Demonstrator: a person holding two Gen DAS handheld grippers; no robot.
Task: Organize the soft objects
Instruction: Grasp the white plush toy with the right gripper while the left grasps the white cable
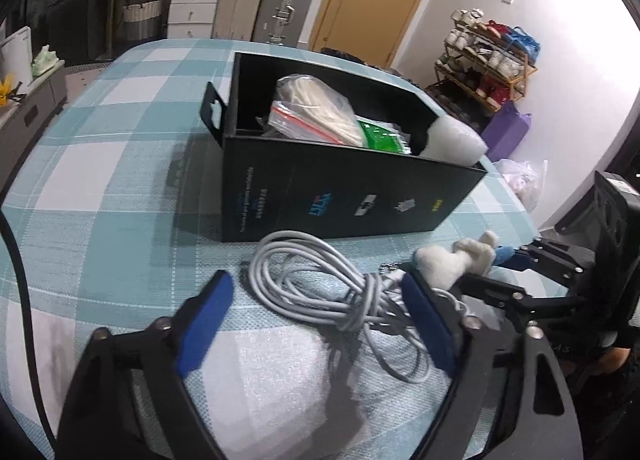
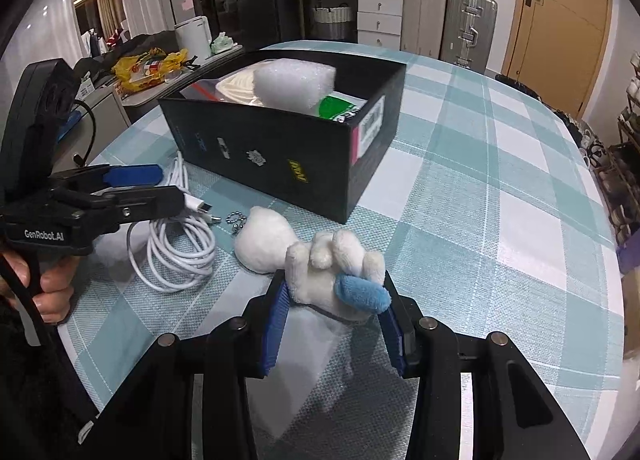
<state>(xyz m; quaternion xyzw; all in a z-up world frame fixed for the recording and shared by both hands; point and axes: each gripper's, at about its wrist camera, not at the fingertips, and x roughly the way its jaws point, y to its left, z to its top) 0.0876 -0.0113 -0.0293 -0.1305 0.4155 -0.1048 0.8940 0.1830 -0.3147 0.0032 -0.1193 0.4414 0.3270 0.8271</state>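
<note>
The right gripper [image 2: 334, 324] is squeezing the plush toy [image 2: 320, 268], which is lying near the black box [image 2: 280, 164]. The left gripper [image 1: 320, 300] is standing partly open around the coiled cable [image 1: 320, 284], its pads not pressing it.

So the box [image 1: 340, 196] sits on the tabletop [image 1: 120, 196], toward the far side. Inside it there's a bagged bundle [image 1: 312, 108], a flat packet [image 1: 382, 138] next to that, and a foam chunk [image 1: 456, 138] poking up at one end. On the near side of the box, the coiled cable [image 1: 320, 280] lies on the cloth, and the plush toy [image 2: 320, 264] lies just beside it, a little bead chain [image 2: 236, 220] between them. A foam sheet [image 1: 272, 384] lies closest, under the cable's near loops.
</note>
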